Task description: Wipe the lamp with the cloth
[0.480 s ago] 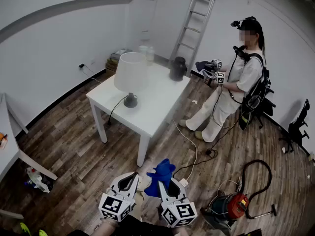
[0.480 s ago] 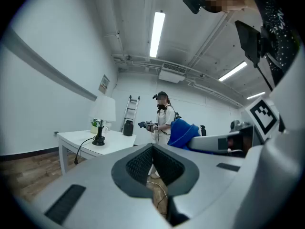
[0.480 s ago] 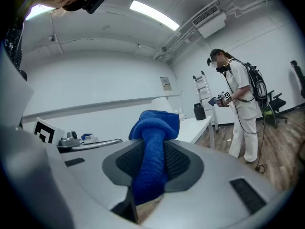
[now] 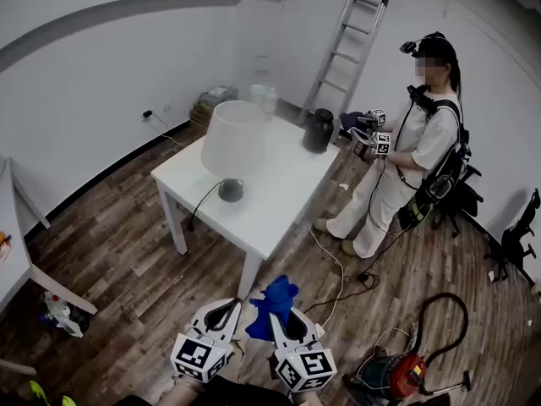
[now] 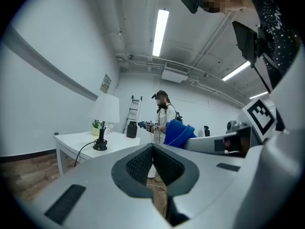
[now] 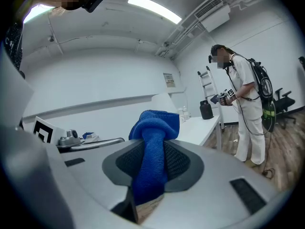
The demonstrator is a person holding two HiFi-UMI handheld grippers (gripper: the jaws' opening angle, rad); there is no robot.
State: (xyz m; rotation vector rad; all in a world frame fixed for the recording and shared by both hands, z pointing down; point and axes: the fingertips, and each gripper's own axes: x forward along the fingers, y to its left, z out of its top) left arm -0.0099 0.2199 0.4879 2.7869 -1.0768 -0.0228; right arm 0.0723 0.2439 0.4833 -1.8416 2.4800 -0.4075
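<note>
A white-shaded lamp [image 4: 232, 140] with a dark round base stands on a white table [image 4: 270, 194] ahead of me; it also shows small in the left gripper view [image 5: 106, 109]. My right gripper [image 4: 282, 321] is shut on a blue cloth [image 4: 272, 298], which bunches up out of the jaws [image 6: 153, 128]. My left gripper [image 4: 221, 313] is beside it, shut with nothing between its pads. Both grippers are low in the head view, over the wooden floor and well short of the table.
A dark jug [image 4: 318, 130] sits at the table's far end. A person [image 4: 404, 167] with two grippers stands right of the table. A ladder [image 4: 348, 42] leans on the back wall. A cable [image 4: 331, 271] trails across the floor and a vacuum cleaner [image 4: 407, 370] lies at lower right.
The table and lamp sit slightly lower and nearer in the head view. Both grippers stay shut, the cloth still in the right one.
</note>
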